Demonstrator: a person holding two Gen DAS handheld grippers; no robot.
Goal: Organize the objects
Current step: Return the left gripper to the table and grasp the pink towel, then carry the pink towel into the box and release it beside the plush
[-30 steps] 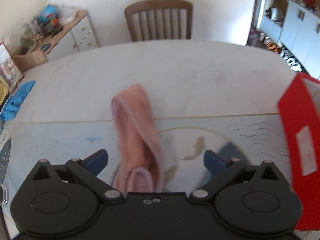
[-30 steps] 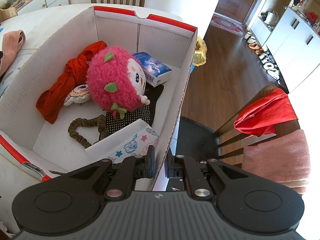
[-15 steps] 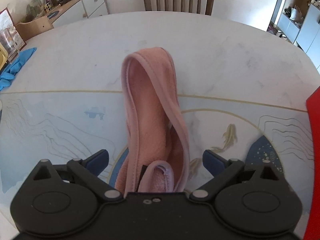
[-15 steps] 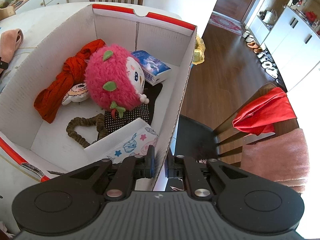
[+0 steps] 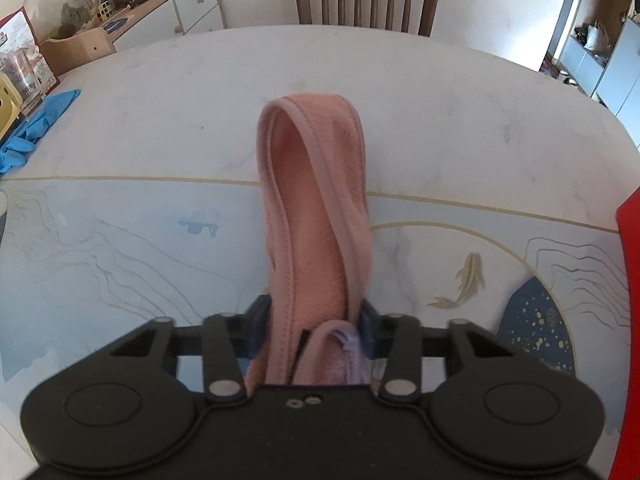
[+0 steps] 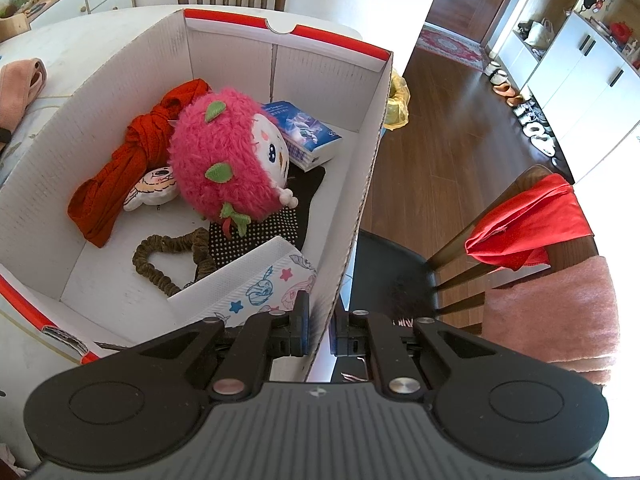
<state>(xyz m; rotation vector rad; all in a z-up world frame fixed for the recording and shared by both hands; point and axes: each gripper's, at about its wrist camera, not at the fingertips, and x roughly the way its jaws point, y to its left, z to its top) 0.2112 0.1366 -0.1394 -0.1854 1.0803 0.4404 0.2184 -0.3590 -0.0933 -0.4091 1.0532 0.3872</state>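
Left gripper (image 5: 314, 320) pinching band (image 5: 316, 200) | right gripper (image 6: 318, 330) clamped on box (image 6: 352, 216) wall | risk: limp band snags rim, box tips.

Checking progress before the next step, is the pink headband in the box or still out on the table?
Out: the pink headband lies on the table, left gripper jaws shut on it.

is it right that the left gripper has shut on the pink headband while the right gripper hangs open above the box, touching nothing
Not quite. The left gripper is shut on the pink headband, as the left wrist view shows. But the right gripper is not open: the right wrist view shows its jaws shut on the near side wall of the box, one finger inside and one outside.
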